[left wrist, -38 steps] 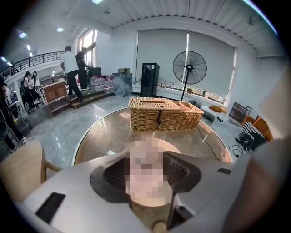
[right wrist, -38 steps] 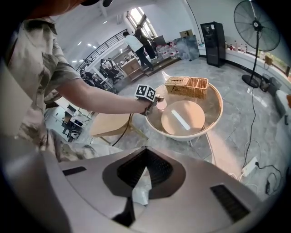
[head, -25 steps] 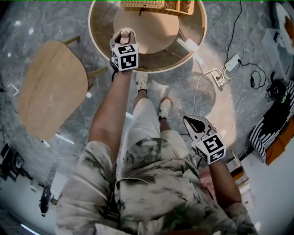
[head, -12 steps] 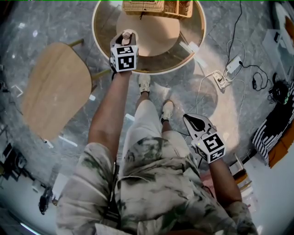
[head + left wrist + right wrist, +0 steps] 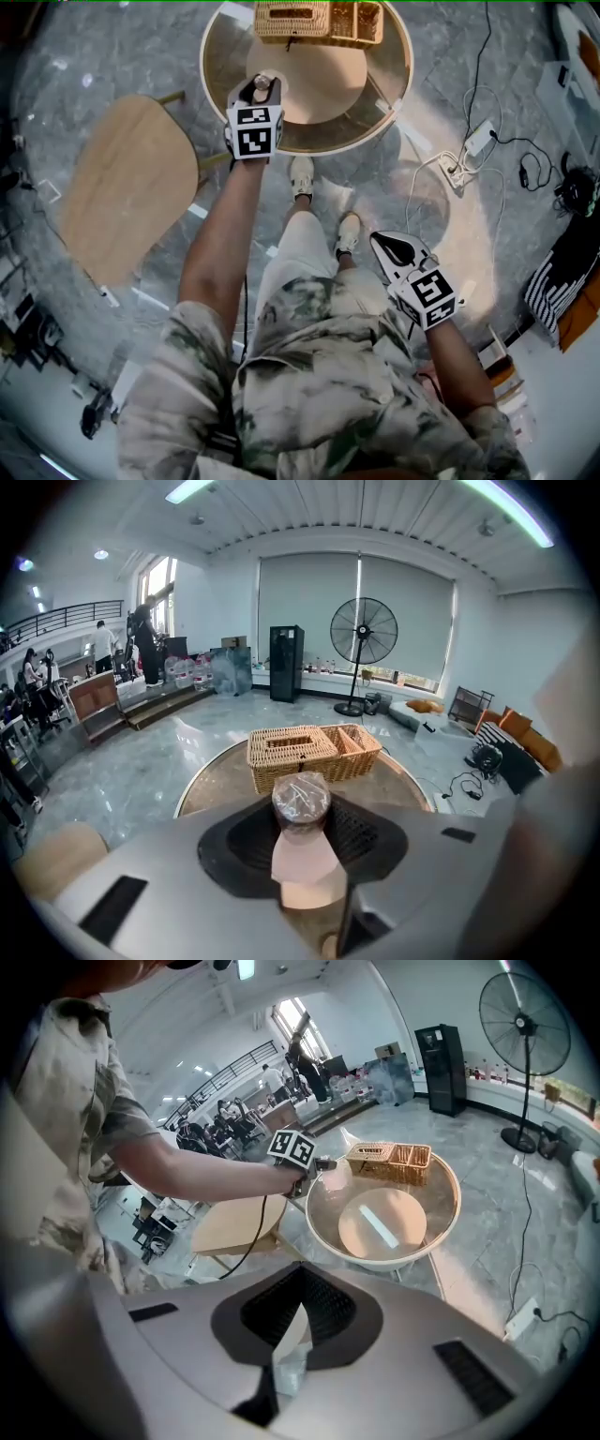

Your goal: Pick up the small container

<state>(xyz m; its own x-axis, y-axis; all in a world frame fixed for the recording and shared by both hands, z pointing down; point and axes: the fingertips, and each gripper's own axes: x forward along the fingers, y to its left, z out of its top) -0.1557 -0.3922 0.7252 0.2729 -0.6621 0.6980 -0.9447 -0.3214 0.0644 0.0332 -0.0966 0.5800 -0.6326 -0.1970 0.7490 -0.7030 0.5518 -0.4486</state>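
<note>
Over table [image 5: 398, 94] at 12 o'clock, left gripper [image 5: 259, 88] has risen, jaws half-spread, clamping small container [image 5: 301, 802], apparently clear of the tabletop: pickup looks done. Right gripper [image 5: 394, 250], 4 o'clock, closed, empty.

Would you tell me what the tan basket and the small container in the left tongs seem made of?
Tan rectangular basket: woven wicker or rattan, matt, going by its plaited strands. Small round container: its top looks wrapped in clear glossy plastic film, crinkled with highlights; the body's material is unclear.
</note>
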